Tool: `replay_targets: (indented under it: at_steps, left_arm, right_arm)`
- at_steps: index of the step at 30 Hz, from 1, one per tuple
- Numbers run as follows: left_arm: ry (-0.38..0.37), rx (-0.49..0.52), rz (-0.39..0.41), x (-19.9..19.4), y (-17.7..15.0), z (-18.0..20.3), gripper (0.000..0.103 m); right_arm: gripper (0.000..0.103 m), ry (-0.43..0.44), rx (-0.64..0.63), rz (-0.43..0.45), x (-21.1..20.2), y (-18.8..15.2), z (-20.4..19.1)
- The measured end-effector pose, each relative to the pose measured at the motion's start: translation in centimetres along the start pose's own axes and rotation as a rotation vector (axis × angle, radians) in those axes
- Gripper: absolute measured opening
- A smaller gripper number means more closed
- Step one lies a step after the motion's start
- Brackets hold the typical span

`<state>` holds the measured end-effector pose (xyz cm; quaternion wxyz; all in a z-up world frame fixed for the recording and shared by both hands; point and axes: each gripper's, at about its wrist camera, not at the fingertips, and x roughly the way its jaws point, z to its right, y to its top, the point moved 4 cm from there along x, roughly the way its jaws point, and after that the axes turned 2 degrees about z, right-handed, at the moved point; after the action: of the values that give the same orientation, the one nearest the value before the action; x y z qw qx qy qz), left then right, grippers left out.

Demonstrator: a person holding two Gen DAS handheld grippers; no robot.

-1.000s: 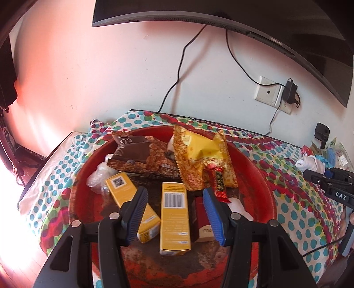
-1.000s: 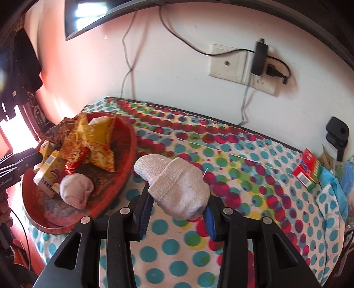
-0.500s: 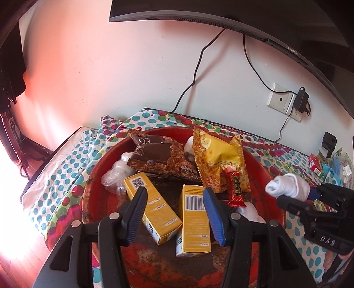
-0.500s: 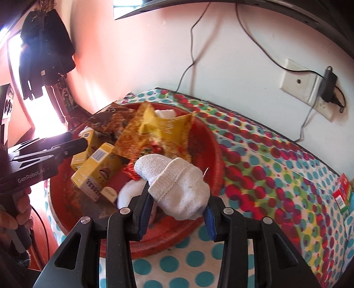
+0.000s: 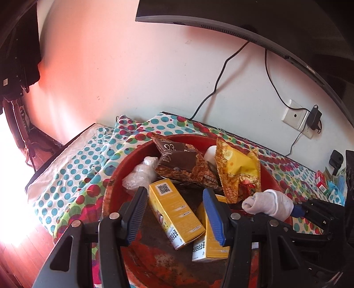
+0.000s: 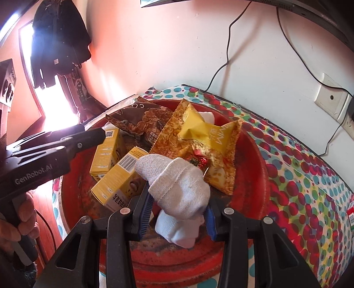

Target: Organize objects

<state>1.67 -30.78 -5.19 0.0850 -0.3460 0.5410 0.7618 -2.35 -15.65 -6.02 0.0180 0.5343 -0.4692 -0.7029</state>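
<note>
Fig.: two wrist views over a red tray point(image 6: 250, 168) on a polka-dot tablecloth point(image 6: 309, 177).

R gripper point(image 6: 177, 212): blue-padded fingers point(image 6: 145, 210) closed against a rolled white sock point(image 6: 177, 188), which is pinched between them and held above the tray's near-right part. In the L view the same sock point(image 5: 270, 203) sticks out from the R gripper at the right edge of the tray point(image 5: 115, 183), just beside the yellow snack bag point(image 5: 239, 168).

L gripper point(image 5: 174, 215): fingers spread wide, nothing between the pads; it hangs over the near side of the tray, w/ the two yellow cartons seen through the gap. In the R view it enters from the left, held by a hand point(image 6: 24, 221).

Tray contents (R view): a second white sock point(image 6: 179, 230) lying under the held one; two yellow cartons point(image 6: 117, 175), one w/ barcode up, the other tilted beside it; brown snack bag point(image 6: 141, 124) toward the far left; yellow snack bag point(image 6: 205, 139) overlapping it; a small red-wrapped candy point(image 6: 199, 159) at the yellow bag's lower edge. L view adds a crumpled clear plastic bag point(image 5: 141, 175) at the tray's left wall.

Background: wall socket w/ plug point(image 5: 296, 117), cables, monitor point(image 5: 243, 20) above.
</note>
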Motion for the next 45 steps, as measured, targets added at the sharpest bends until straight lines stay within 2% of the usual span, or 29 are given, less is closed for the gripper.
replay_targets:
  at_steps: [5, 20, 27, 29, 32, 39, 45]
  left_arm:
    - [0.007, -0.036, -0.004, 0.2, 0.1, -1.4, 0.054]
    - [0.042, -0.030, -0.004, 0.9, -0.2, -1.8, 0.054]
    - [0.047, -0.047, -0.011, 1.1, -0.3, -2.1, 0.054]
    - [0.055, -0.036, -0.015, 1.2, -0.5, -2.0, 0.054]
    - [0.063, -0.010, -0.010, 1.1, -0.5, -1.5, 0.055]
    - [0.028, -0.025, -0.028, 1.0, -0.5, -0.7, 0.055]
    - [0.040, 0.044, -0.040, 0.4, -0.5, 1.4, 0.055]
  right_arm:
    - [0.039, -0.002, -0.006, 0.000, 1.4, 1.0, -0.7]
    - [0.041, -0.026, 0.019, 0.016, 4.4, 3.3, -0.9]
    - [0.041, -0.027, 0.031, 0.012, 4.9, 3.2, -0.8]
    - [0.048, -0.035, 0.037, 0.014, 4.7, 3.0, -0.7]
    - [0.071, -0.038, 0.047, 0.027, 4.0, 2.9, -0.6]
    - [0.083, -0.094, 0.025, 0.032, 0.5, 1.6, -0.7]
    - [0.092, -0.159, 0.034, -0.006, -3.7, -1.6, -0.1]
